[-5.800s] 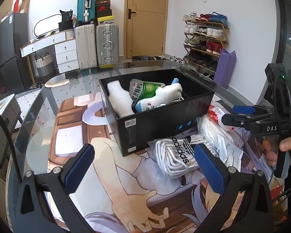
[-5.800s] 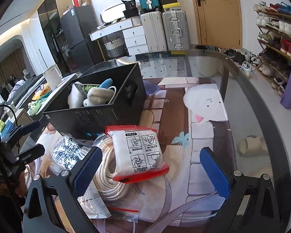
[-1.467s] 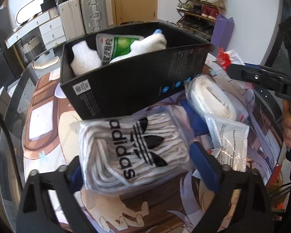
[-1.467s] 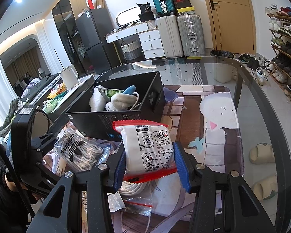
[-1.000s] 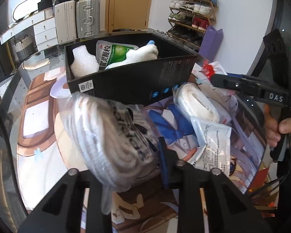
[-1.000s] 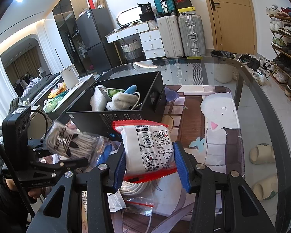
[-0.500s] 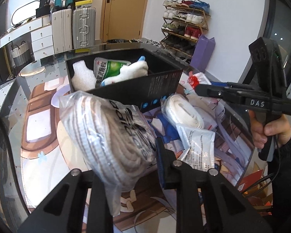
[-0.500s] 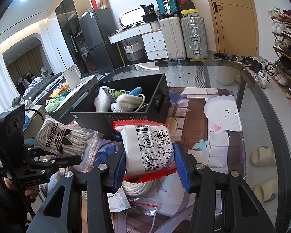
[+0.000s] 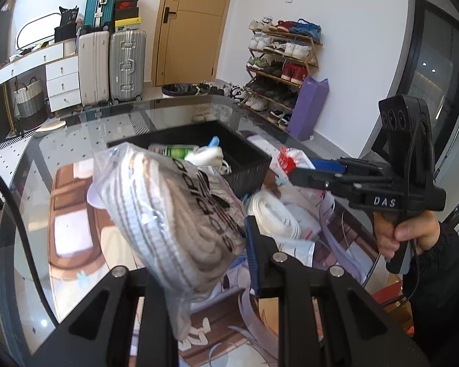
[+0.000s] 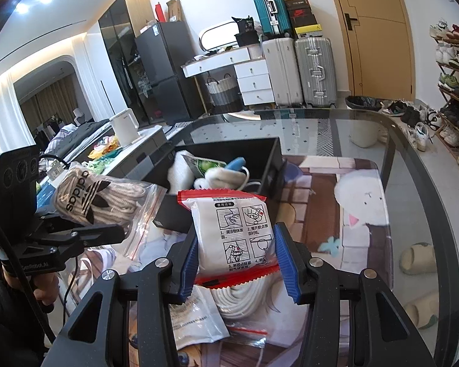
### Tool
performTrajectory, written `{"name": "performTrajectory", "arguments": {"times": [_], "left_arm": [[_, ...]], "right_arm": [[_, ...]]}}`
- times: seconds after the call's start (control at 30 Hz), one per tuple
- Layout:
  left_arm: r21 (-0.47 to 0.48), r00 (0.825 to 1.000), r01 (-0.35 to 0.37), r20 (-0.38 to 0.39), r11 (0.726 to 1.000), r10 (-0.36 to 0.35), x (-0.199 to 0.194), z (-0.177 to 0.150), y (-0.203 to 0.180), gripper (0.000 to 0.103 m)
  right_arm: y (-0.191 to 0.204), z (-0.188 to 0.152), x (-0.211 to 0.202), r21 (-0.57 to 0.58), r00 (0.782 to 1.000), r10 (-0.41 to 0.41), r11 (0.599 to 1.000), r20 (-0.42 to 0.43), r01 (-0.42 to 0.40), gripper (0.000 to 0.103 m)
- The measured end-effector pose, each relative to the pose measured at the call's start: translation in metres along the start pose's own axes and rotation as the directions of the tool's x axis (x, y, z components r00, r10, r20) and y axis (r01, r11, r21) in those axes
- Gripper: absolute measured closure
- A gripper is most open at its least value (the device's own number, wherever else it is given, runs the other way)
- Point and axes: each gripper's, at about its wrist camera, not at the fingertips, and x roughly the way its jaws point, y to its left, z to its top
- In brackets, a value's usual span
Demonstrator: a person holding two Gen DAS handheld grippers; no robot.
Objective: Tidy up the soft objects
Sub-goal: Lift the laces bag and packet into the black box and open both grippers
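Note:
My left gripper [image 9: 199,244] is shut on a clear bag of white adidas laces [image 9: 180,214], held up off the table in front of the black box [image 9: 244,168]. The bag hides the left finger. From the right wrist view the same bag [image 10: 98,198] hangs at the left, above the left gripper [image 10: 85,232]. My right gripper [image 10: 235,260] is shut on a white packet with red edges [image 10: 235,235], just short of the black box [image 10: 269,159]. The box holds a white foam piece, a green pouch and a white plush.
A bagged coil of white cord [image 10: 244,299] and a flat white pouch [image 10: 195,318] lie on the printed mat under the right gripper. The glass table's curved rim [image 10: 428,183] runs along the right. A person's hand [image 9: 413,232] grips the right tool's handle.
The left gripper has risen with the adidas bag, lifting it off the mat to above the box's near wall. The right gripper and its packet have stayed put.

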Motion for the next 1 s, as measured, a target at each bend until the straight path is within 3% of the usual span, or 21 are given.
{"name": "performTrajectory", "arguments": {"times": [0.53, 1.0], "left_arm": [[-0.03, 0.999, 0.012, 0.031, 0.999, -0.011, 0.021, 0.038, 0.025, 0.083], [-0.05, 0.999, 0.048, 0.003, 0.998, -0.048, 0.062, 0.056, 0.038, 0.083]], "right_arm": [[0.007, 0.034, 0.015, -0.036, 1.0, -0.005, 0.999, 0.018, 0.006, 0.056], [0.004, 0.059, 0.04, -0.043, 1.0, -0.018, 0.999, 0.015, 0.019, 0.056]]}}
